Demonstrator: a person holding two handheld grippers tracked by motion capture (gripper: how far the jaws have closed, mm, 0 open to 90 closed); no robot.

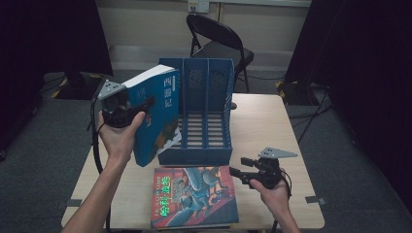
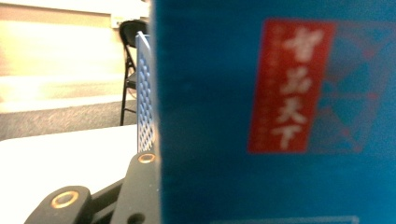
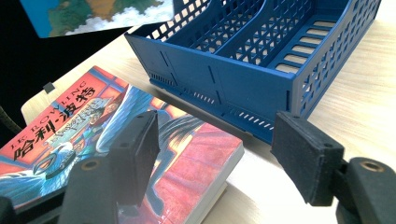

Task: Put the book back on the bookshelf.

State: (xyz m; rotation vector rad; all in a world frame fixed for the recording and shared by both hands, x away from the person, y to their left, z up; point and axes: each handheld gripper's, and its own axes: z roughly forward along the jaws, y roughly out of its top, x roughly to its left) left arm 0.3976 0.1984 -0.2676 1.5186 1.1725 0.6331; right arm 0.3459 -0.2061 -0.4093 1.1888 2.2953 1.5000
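My left gripper [image 1: 140,107] is shut on a thick blue book [image 1: 158,114] and holds it upright, slightly tilted, just left of the blue three-slot file rack [image 1: 206,111]. In the left gripper view the blue book [image 2: 280,116] with its red label stands right against one black finger [image 2: 140,186]. A second book [image 1: 194,196] with a colourful cover lies flat on the table in front of the rack. My right gripper [image 1: 240,172] hovers open by that book's right edge. In the right gripper view the open gripper [image 3: 219,156] has nothing between its pads, above the flat book's [image 3: 70,126] corner and near the rack [image 3: 261,60].
The light wooden table [image 1: 272,131] has bare surface to the right of the rack. A black folding chair [image 1: 218,41] stands behind the table. Dark curtains hang at both sides.
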